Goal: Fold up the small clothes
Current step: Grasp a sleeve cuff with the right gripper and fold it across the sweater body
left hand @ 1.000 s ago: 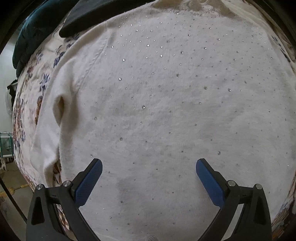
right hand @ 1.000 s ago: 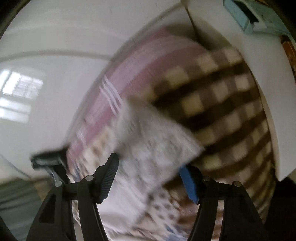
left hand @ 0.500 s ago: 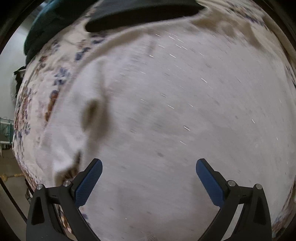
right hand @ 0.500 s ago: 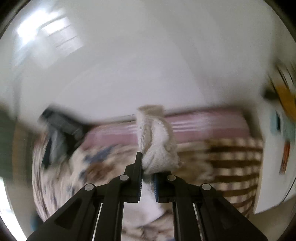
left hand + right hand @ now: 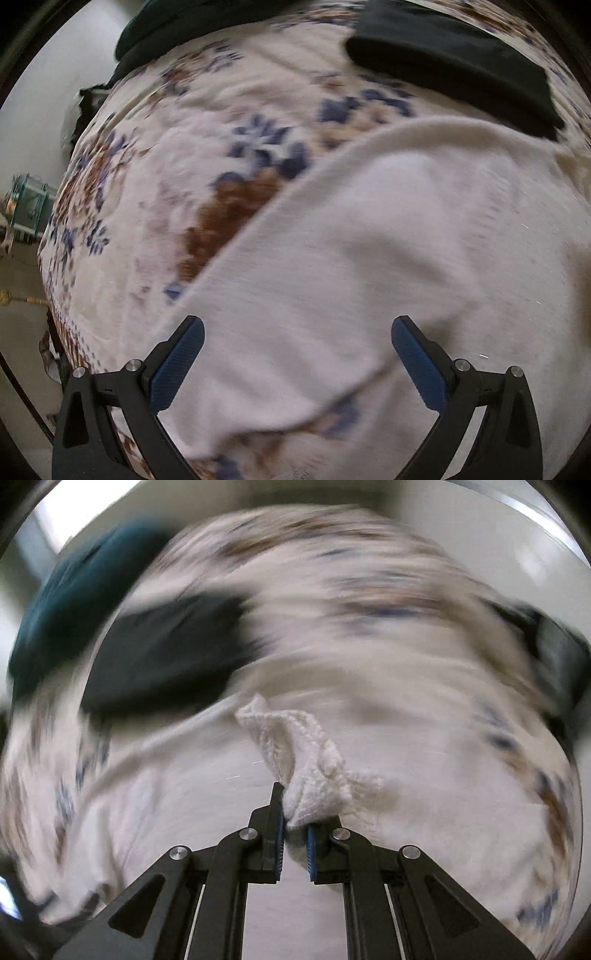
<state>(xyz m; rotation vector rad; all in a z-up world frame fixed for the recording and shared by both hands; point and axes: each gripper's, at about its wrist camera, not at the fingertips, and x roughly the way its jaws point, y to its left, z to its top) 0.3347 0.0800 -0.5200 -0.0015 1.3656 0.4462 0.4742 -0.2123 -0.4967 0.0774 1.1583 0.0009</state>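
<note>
A white knit sweater (image 5: 388, 251) with small sparkles lies on a floral bedspread (image 5: 177, 177). My left gripper (image 5: 295, 362) is open and empty, its blue pads just above the sweater's left part near its edge. My right gripper (image 5: 294, 834) is shut on a bunched white knit piece of the sweater (image 5: 310, 760), held over the rest of the sweater (image 5: 424, 709). The right wrist view is heavily blurred.
A folded black garment (image 5: 454, 62) lies on the bedspread beyond the sweater; it also shows in the right wrist view (image 5: 162, 653). A dark teal garment (image 5: 192, 22) sits at the far edge, with the bed's left edge and floor (image 5: 22, 332) beside it.
My right gripper shut on a piece of the sweater and swung round with it over the bed. My left gripper shifted left, so the bedspread now shows beside the sweater.
</note>
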